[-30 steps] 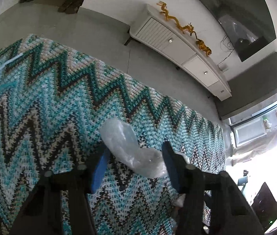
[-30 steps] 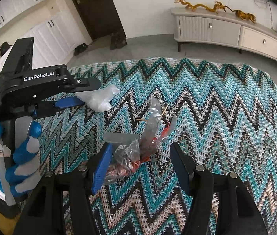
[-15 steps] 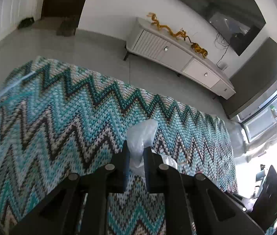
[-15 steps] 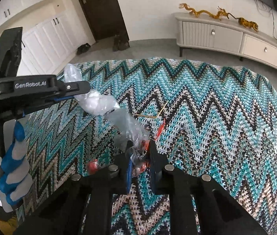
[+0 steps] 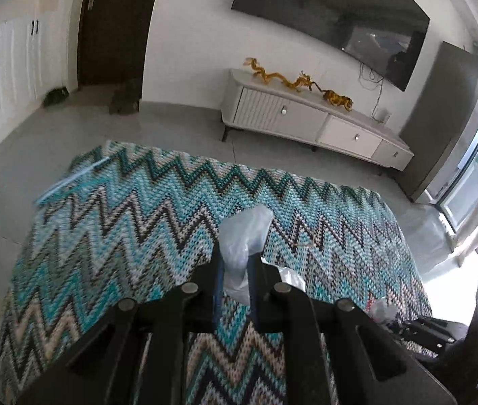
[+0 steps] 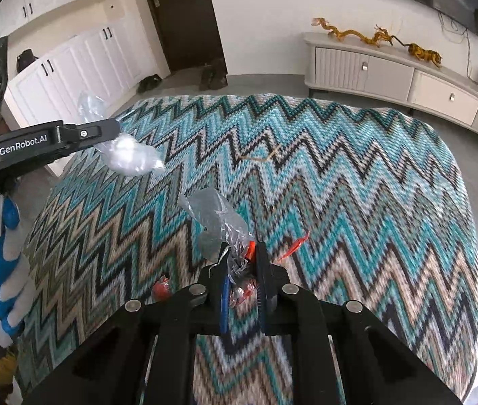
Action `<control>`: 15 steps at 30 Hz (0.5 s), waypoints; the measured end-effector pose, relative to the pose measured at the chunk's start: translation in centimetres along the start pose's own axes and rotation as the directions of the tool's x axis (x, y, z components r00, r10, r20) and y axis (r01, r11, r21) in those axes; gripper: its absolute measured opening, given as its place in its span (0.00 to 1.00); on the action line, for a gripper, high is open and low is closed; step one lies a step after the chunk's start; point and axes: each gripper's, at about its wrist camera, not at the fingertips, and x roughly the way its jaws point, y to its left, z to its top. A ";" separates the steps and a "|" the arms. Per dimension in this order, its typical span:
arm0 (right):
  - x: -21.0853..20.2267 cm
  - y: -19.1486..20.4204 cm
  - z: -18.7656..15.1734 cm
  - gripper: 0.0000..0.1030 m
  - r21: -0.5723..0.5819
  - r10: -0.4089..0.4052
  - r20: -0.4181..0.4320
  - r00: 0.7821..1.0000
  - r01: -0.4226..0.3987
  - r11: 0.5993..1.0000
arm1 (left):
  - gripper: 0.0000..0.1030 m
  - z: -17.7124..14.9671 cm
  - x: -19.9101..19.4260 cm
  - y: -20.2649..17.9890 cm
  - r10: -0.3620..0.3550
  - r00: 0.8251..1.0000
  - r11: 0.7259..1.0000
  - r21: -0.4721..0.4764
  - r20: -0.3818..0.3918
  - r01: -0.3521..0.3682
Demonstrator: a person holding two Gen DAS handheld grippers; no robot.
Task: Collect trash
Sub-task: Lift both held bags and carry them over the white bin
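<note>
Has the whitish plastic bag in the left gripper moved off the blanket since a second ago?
Yes. The whitish plastic bag, clamped in the left gripper, has lifted off the zigzag blanket and shifted toward its left edge.

Ahead of right gripper (image 6: 241,263): zigzag blanket (image 6: 357,182), thin stick (image 6: 262,157) lying on it.
Left of it: left gripper (image 6: 110,136), clear bag (image 6: 131,158) in its jaws.
Between its jaws: crumpled wrapper bag (image 6: 218,219).
Beyond blanket: low cabinet (image 6: 391,74), door (image 6: 185,13).
</note>
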 end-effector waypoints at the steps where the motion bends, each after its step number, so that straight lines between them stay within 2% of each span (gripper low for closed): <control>1: -0.7 0.0 -0.5 0.12 0.003 -0.004 0.004 1.000 0.004 1.000 | 0.12 -0.2 -0.5 0.0 0.006 1.000 1.000 0.006 0.007 -0.006; 11: -6.7 -0.2 -4.2 0.12 0.012 -0.048 0.049 0.998 0.048 0.999 | 0.12 -2.3 -6.5 -1.7 0.034 0.995 0.996 0.077 0.089 -0.041; 15: -7.9 -0.6 -4.3 0.12 0.006 -0.060 0.062 0.996 0.060 0.998 | 0.12 -3.2 -8.6 -2.5 0.039 0.993 0.994 0.100 0.115 -0.050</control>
